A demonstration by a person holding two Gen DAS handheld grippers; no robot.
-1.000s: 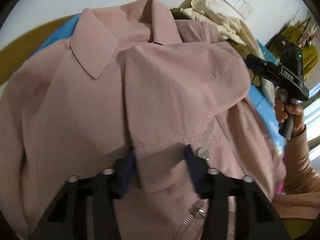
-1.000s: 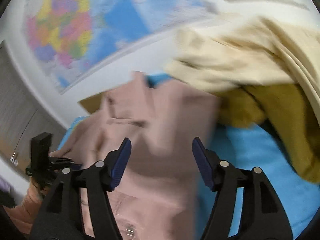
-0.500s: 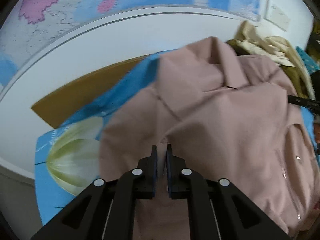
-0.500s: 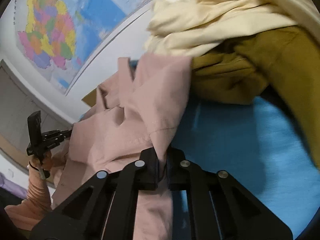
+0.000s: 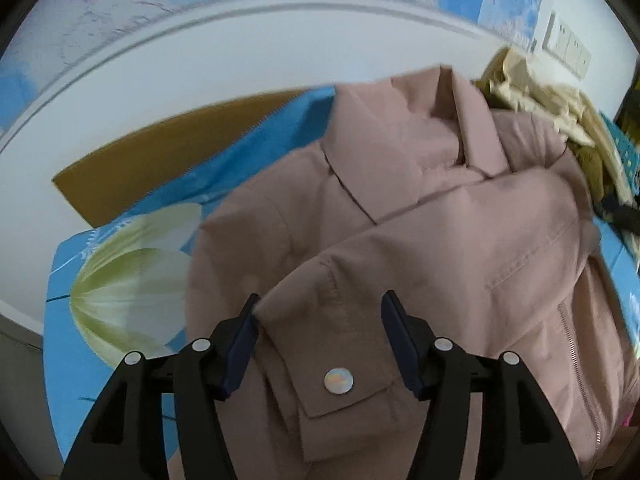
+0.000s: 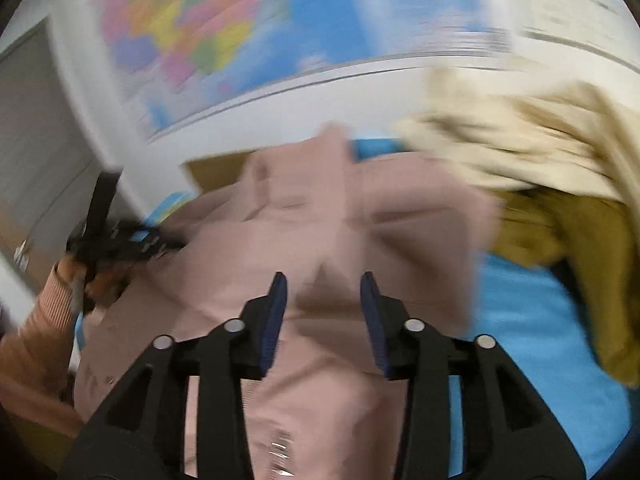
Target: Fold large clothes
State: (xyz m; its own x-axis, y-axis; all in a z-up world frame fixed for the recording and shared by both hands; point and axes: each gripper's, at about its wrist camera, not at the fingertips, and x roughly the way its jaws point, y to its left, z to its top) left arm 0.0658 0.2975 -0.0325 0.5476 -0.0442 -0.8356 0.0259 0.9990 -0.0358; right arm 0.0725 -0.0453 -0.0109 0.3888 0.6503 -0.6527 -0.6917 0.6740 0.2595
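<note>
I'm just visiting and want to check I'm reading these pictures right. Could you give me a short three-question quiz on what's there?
1. True or false: the cuff of the pink jacket lies between the left gripper's fingers without being pinched.
2. What lies under the jacket? A) blue sheet B) bare wood C) grey carpet
3. Fill in: past the jacket, in the right gripper's view, cream clothes lie on a ____ coloured garment.

Key: 1 true; 2 A; 3 mustard.
</note>
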